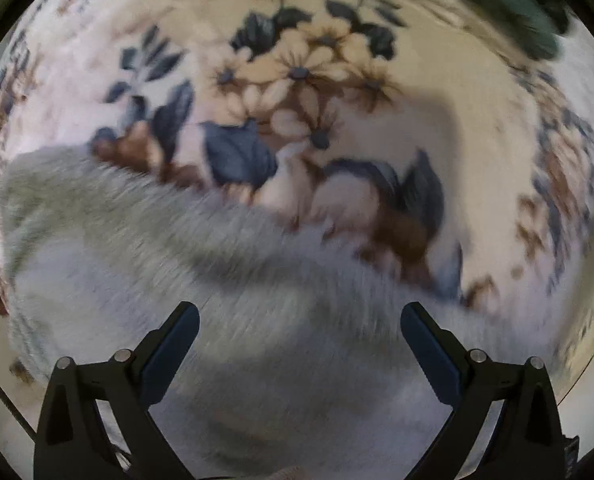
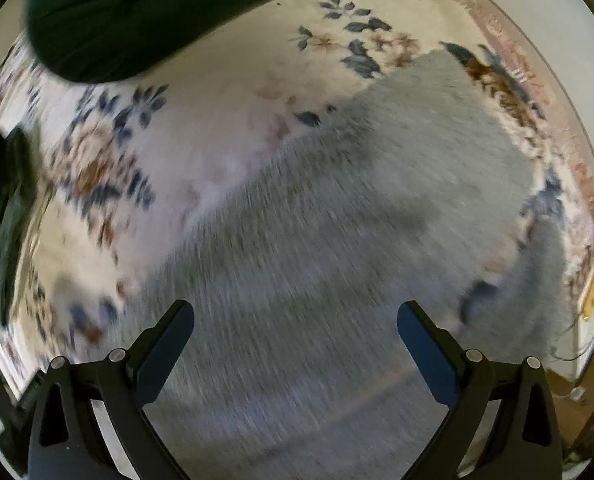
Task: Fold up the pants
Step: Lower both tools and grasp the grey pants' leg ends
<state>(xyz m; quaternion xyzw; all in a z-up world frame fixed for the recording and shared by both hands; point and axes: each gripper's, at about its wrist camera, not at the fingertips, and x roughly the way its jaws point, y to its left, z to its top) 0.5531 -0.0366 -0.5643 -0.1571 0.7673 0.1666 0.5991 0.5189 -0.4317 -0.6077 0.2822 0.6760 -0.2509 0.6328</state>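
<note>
Light grey ribbed pants (image 1: 145,248) lie flat on a cream floral rug (image 1: 297,72). In the left wrist view they fill the lower half of the picture, and my left gripper (image 1: 300,316) hovers above them, open and empty. In the right wrist view the pants (image 2: 377,208) stretch from the bottom centre up to the upper right, with a smaller flap of the cloth at the right edge. My right gripper (image 2: 295,314) is open and empty above them. Both views are motion-blurred.
The rug (image 2: 217,80) has blue and brown flower prints and a patterned border (image 2: 517,76). A dark green cloth mass (image 2: 137,12) lies at the top left, another (image 2: 1,200) at the left edge. The green cloth (image 1: 529,16) shows top right.
</note>
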